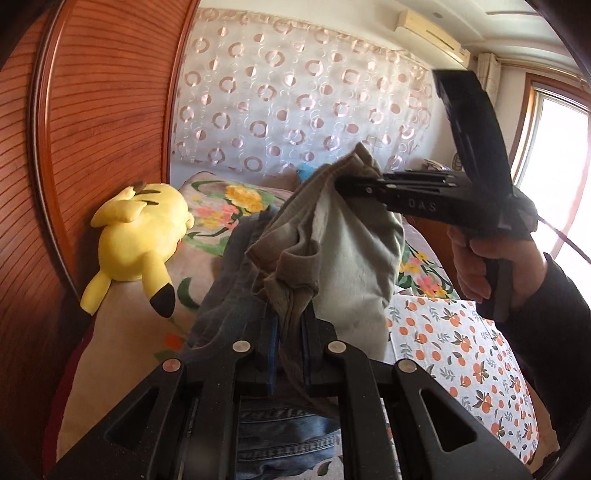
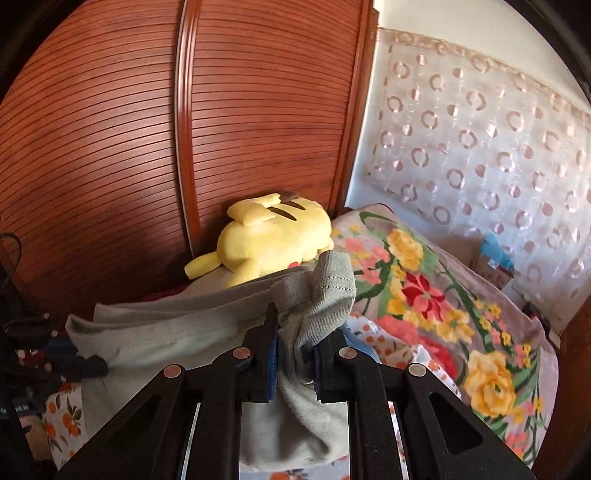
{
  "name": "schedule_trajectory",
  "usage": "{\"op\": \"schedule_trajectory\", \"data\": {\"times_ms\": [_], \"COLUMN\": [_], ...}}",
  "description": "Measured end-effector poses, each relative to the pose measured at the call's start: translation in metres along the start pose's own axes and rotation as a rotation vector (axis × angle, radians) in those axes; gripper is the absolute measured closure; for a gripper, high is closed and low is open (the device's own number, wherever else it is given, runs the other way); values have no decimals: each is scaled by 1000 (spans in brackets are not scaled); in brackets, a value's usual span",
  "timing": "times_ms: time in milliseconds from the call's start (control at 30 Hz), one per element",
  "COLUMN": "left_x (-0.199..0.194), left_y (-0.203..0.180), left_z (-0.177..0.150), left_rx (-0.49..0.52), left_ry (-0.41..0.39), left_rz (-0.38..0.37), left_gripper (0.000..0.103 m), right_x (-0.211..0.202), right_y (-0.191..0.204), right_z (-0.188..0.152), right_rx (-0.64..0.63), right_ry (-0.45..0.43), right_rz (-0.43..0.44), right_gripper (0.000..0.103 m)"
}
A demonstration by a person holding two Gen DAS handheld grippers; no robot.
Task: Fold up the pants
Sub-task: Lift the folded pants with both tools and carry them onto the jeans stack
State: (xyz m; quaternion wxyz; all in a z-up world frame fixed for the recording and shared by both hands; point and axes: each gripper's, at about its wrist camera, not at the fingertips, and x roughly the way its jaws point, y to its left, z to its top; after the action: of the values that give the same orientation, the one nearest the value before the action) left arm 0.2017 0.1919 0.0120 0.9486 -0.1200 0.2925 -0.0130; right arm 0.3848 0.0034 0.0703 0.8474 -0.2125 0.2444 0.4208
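Left wrist view, left to right: wooden slatted wardrobe door (image 1: pixel 92 129) fills 9 to 11 o'clock; yellow plush toy (image 1: pixel 142 236) lies at 9 o'clock on the bed, against the door. Floral blanket (image 1: pixel 221 206) behind it, patterned curtain (image 1: pixel 295 99) at 12 o'clock. At centre, grey pants (image 1: pixel 343 243) are bunched and lifted off the bed, with a dark blue-grey garment (image 1: pixel 229 291) hanging just left of them and denim (image 1: pixel 280 435) showing below the fingers. Left gripper (image 1: pixel 287 354) at 6 o'clock: fingers closed tight on a fold of the pants. Right gripper (image 1: pixel 345 184) enters from 3 o'clock, fingers pinched on the upper hem of the pants; right hand (image 1: pixel 491 266) grips its handle. Orange-print sheet (image 1: pixel 450 347) at 4 o'clock, window (image 1: pixel 554 177) at 3 o'clock, air conditioner (image 1: pixel 428 33) at 1 o'clock. Right wrist view: left gripper (image 2: pixel 94 365) at 9 o'clock, pants (image 2: pixel 177 332) stretched from it to centre, long axis roughly 9 to 3 o'clock, stitched hem (image 2: pixel 332 277) flopping up at centre. Right gripper (image 2: pixel 295 354) fingers clamped on the cloth. Plush toy (image 2: pixel 273 232) sits directly behind the pants; floral blanket (image 2: pixel 424 295) at 3 o'clock.
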Motion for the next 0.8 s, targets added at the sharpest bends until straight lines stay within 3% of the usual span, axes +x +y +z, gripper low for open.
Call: {"op": "schedule_trajectory", "data": {"times_ms": [233, 400, 533, 667, 800], "left_x": [6, 5, -5, -16, -24], "left_y": [22, 28, 23, 21, 19], "left_z": [-11, -21, -26, -26, -18], "left_rx": [-60, -77, -61, -46, -51], "left_ry": [34, 62, 58, 20, -27], "left_rz": [8, 9, 28, 57, 47], "left_gripper": [92, 91, 82, 58, 57], "right_x": [54, 68, 49, 23, -1], "right_y": [0, -17, -39, -54, -49], "right_z": [19, 21, 18, 5, -19], "right_rx": [-22, 63, 131, 152, 134], "right_ry": [46, 56, -5, -40, -71], "right_rz": [94, 133, 109, 54, 64], "right_gripper": [88, 63, 54, 52, 52]}}
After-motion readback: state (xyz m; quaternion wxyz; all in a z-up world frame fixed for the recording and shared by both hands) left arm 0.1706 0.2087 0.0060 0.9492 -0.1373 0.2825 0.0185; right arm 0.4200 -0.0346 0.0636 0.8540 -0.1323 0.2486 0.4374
